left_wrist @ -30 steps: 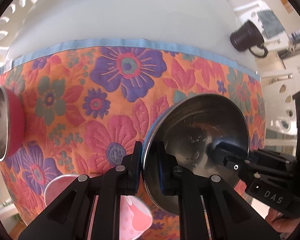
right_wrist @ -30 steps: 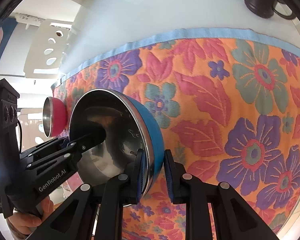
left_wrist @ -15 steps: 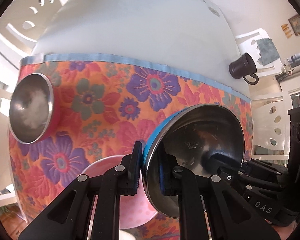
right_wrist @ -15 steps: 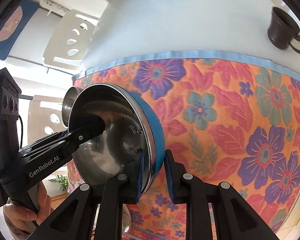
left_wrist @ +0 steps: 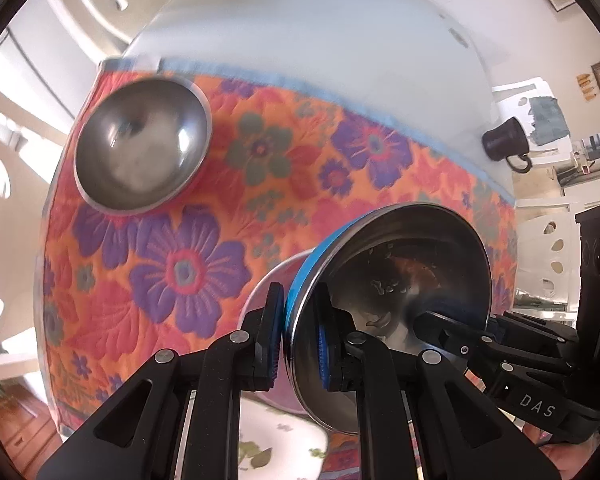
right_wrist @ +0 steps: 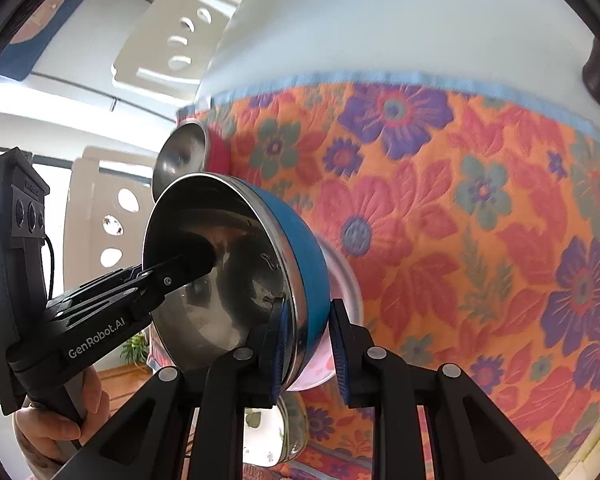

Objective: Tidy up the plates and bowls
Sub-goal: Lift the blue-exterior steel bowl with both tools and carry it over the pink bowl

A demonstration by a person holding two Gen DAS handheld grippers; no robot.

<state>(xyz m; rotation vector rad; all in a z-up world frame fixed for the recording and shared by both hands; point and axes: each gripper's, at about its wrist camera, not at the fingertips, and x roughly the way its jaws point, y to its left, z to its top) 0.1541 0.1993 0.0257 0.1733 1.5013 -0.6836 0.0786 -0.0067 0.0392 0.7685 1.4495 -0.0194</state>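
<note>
Blue bowl [left_wrist: 384,296]: steel inside, blue outside, held tilted on its side above the floral cloth [left_wrist: 228,216], its rim gripped on two opposite sides by the two grippers.
Left gripper [left_wrist: 298,340]: fingers clenched on the blue bowl's rim, one pad on the blue outside, the other inside the steel.
Right gripper [right_wrist: 306,340]: its fingers straddle the opposite rim, inner pad against the steel; the outer pad stands a little off the blue wall, so a firm clamp cannot be told for sure.
Red bowl [left_wrist: 140,148]: upright on the floral cloth, near the cloth's far left corner, well apart from the blue bowl. A second ago it sat at the left edge of the left wrist view, seen side on; now it lies further in and its steel inside faces the camera.
Pink plate [right_wrist: 340,280]: lies on the floral cloth directly behind and under the blue bowl. A second ago only a small part showed low between the left fingers; now its rim curves out beside the blue bowl.
Floral cloth: covers the near part of the white bench [left_wrist: 320,32]; more of the bench and the room shows than a second ago, both views having risen.
Dark mug [left_wrist: 504,142]: on the bare bench beyond the cloth's blue hem, far right of the blue bowl.
White patterned dish [left_wrist: 276,440]: low between the left fingers, below the blue bowl, partly hidden.
</note>
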